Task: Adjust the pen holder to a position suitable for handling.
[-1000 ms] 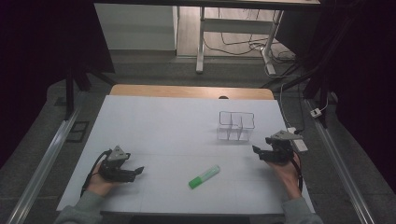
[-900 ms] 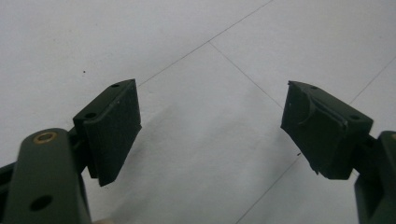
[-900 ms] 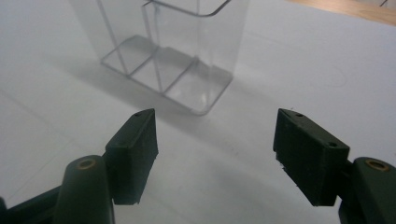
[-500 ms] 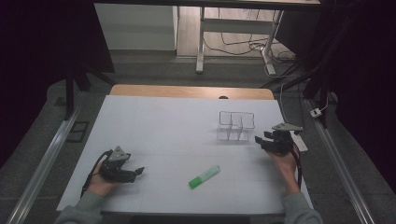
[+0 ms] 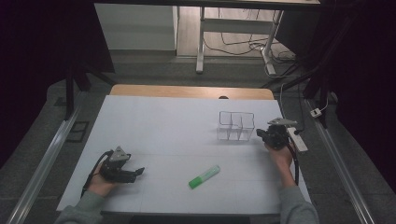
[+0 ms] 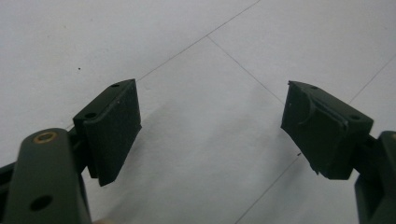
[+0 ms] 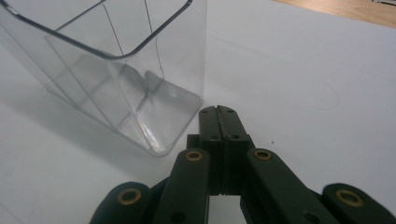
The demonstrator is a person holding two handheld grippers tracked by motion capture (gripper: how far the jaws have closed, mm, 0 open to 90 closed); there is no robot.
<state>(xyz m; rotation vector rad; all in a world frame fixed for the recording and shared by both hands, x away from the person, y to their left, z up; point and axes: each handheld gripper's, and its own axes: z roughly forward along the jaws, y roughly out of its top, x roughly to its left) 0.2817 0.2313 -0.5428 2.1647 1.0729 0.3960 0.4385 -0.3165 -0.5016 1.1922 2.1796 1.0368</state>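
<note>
While the white surface [image 5: 168,121] lay broad and mostly bare under the high view, the clear divided container [image 5: 236,126] stood upright toward its far right part, its compartments holding nothing. The right gripper [image 5: 267,135] had moved forward over the last second, from a spot nearer the person to one just beside the container's right wall. In the right gripper view its jaws were pressed fully together, gripping nothing, with the container [image 7: 112,70] close ahead and to one side, apart from them. That advance with shut jaws suggested a nudge or steadying of the container rather than a grasp.

At the near left, the left gripper [image 5: 126,173] had stayed where it was, low over the surface, its jaws spread wide around nothing; in the left gripper view the pads [image 6: 114,128] framed bare white. The green highlighter [image 5: 204,177] had not shifted: it lay flat near the front edge, between the two grippers, untouched and closer to the left one, which seemed placed to take it next.
</note>
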